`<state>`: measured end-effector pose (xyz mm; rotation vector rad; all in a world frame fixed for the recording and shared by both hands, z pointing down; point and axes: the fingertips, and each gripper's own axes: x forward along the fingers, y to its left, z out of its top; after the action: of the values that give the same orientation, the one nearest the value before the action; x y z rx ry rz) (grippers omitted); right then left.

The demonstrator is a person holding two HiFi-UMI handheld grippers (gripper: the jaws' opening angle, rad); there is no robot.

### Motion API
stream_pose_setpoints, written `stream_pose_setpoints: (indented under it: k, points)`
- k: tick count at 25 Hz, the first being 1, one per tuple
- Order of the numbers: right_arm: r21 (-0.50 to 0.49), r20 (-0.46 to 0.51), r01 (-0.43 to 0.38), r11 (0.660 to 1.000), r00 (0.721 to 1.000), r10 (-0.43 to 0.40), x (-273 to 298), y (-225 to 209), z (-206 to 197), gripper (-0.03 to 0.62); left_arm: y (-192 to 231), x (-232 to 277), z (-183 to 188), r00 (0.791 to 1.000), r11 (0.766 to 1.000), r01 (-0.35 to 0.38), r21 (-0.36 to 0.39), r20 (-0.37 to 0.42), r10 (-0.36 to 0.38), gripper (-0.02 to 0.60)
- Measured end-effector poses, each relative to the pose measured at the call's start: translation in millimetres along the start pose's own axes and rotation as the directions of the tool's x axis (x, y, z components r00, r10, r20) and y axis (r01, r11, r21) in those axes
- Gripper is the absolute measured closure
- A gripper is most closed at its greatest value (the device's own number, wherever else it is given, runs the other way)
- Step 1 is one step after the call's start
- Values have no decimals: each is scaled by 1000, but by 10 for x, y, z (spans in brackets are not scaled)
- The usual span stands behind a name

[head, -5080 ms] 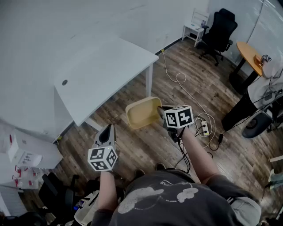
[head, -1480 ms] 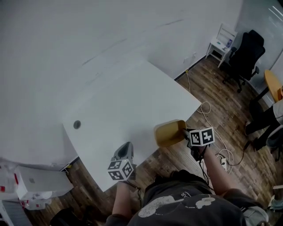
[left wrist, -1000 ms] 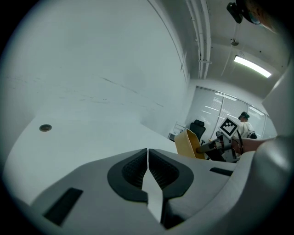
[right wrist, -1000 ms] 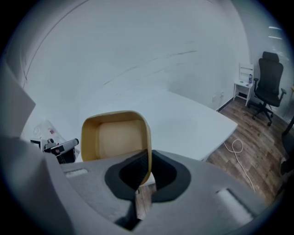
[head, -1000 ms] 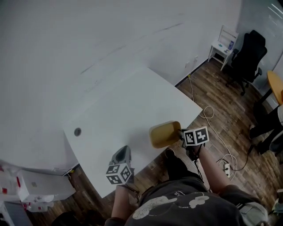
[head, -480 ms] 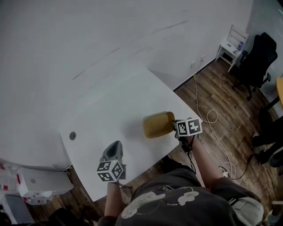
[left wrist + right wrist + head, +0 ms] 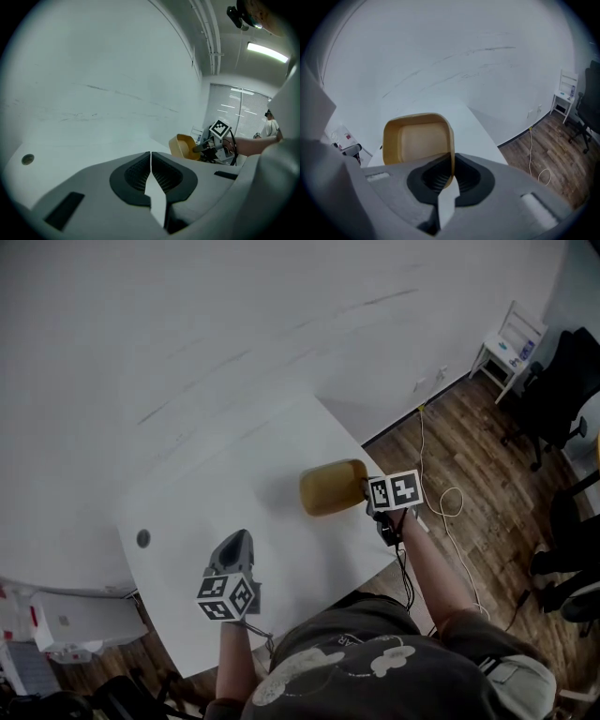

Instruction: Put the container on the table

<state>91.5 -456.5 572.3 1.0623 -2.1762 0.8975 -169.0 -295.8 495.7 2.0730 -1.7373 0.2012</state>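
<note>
A tan rounded-square container (image 7: 331,487) hangs above the right part of the white table (image 7: 206,502), tipped on its side. My right gripper (image 7: 367,493) is shut on its rim. In the right gripper view the container (image 7: 417,138) shows its empty inside, its right wall pinched between the jaws (image 7: 451,176). My left gripper (image 7: 234,547) is over the table's near left part, shut with nothing in it. In the left gripper view its jaws (image 7: 150,161) meet, and the container (image 7: 183,146) shows at the far right.
A small round grommet hole (image 7: 142,538) sits near the table's left edge. A white cable (image 7: 441,493) runs over the wood floor at right. A white side table (image 7: 511,338) and a black office chair (image 7: 567,381) stand at the far right. White boxes (image 7: 61,624) lie at lower left.
Both grippers have moved further over the table. The container, earlier at the table's near right edge, now hangs over the tabletop. The grip on it is unchanged.
</note>
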Motion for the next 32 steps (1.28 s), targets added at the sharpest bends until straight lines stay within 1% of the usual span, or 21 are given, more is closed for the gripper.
stream_pose_setpoints:
  k: [5,14,18,23,28,32]
  points:
    - [-37,-39,-6,999,999,5,302,-208,321,588,54,318,123,1000,1000,-24,-6,1,24,568]
    - [-85,-127,-52,995,991,41,934,-387,837,588,235,749,224,997,996,-80,-31,-21,79,568]
    - [-123,-164,-60,991,986,39,1216,-473,1028,588,325,902,260,994,994,-104,-34,-22,104,568]
    - [-152,-203,-67,986,979,35,1525,-541,1242,588,445,1163,371,995,995,-100,-24,-25,99,568]
    - [-156,-274,-97,983,960,52,1819,-591,1318,588,498,1470,339,996,996,-82,-42,-48,80,568]
    - [-171,-302,-89,981,953,34,2027,-613,1418,588,555,1623,293,995,996,-75,-57,-64,71,568]
